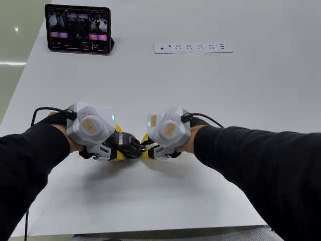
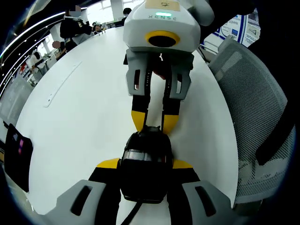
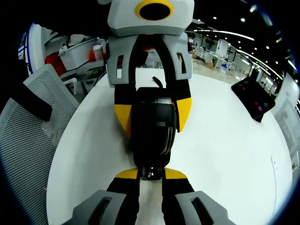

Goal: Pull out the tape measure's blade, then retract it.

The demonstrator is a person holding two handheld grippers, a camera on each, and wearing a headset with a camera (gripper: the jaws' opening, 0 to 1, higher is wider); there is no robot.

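Observation:
A black tape measure point(image 1: 128, 145) sits low over the white table point(image 1: 200, 90), held between my two grippers, which face each other. My left gripper point(image 1: 119, 149) is shut on the case point(image 2: 145, 164), its yellow fingertips point(image 2: 108, 164) pressing the sides. In the right gripper view the case point(image 3: 152, 126) stands right in front of my right gripper point(image 3: 151, 175), which is shut on the blade's end hook point(image 3: 151, 172) at the case's mouth. Hardly any blade shows between hook and case. The right gripper point(image 2: 153, 123) faces the left gripper view, and the left gripper point(image 3: 152, 115) faces the right one.
A tablet point(image 1: 77, 28) stands at the far left of the table and a white power strip point(image 1: 193, 47) lies at the far middle. The table's near edge point(image 1: 140, 228) runs just below my arms. A grey mesh chair point(image 2: 255, 117) stands beside the table.

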